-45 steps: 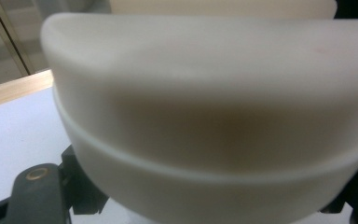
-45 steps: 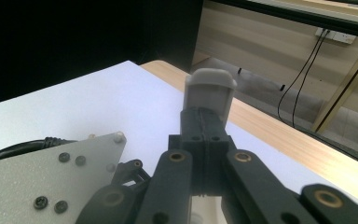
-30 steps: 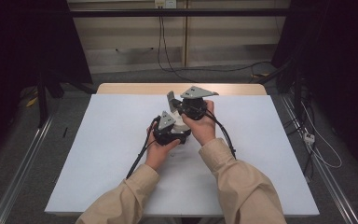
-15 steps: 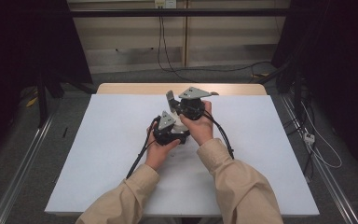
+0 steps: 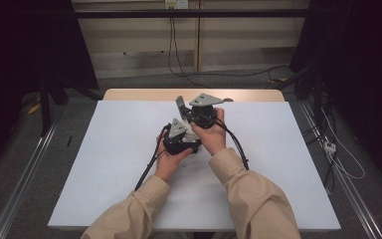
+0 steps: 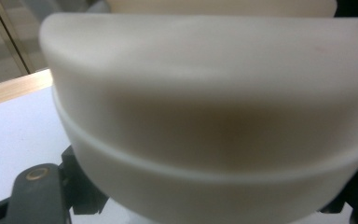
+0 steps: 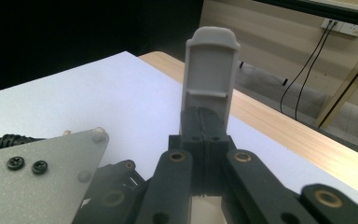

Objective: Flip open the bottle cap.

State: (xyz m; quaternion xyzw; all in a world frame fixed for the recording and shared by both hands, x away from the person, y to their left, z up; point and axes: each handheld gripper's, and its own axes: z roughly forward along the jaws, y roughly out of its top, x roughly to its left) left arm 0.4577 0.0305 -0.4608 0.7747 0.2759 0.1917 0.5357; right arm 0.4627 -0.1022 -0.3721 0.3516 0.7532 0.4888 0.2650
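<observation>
Both hands meet over the middle of the white table (image 5: 104, 164). My right gripper (image 7: 207, 122) is shut on a flat grey plastic piece (image 7: 210, 70) with a rounded top, which stands straight up out of the jaws; that grey piece (image 5: 180, 105) points to the far left in the high view. Just in front of it is my left gripper (image 5: 179, 138). A smooth cream rounded object (image 6: 205, 107) with a seam line sits very close between its jaws and hides their tips. A pale bit of the cream object (image 5: 193, 134) shows between the two grippers.
A wooden strip (image 5: 129, 94) runs along the table's far edge. Black cables (image 5: 146, 172) trail from the grippers toward the near side. Metal rails (image 5: 25, 169) and floor cables (image 5: 338, 154) flank the table.
The right gripper with the grey piece has drifted slightly left and nearer to the left gripper. The left hand has hardly moved.
</observation>
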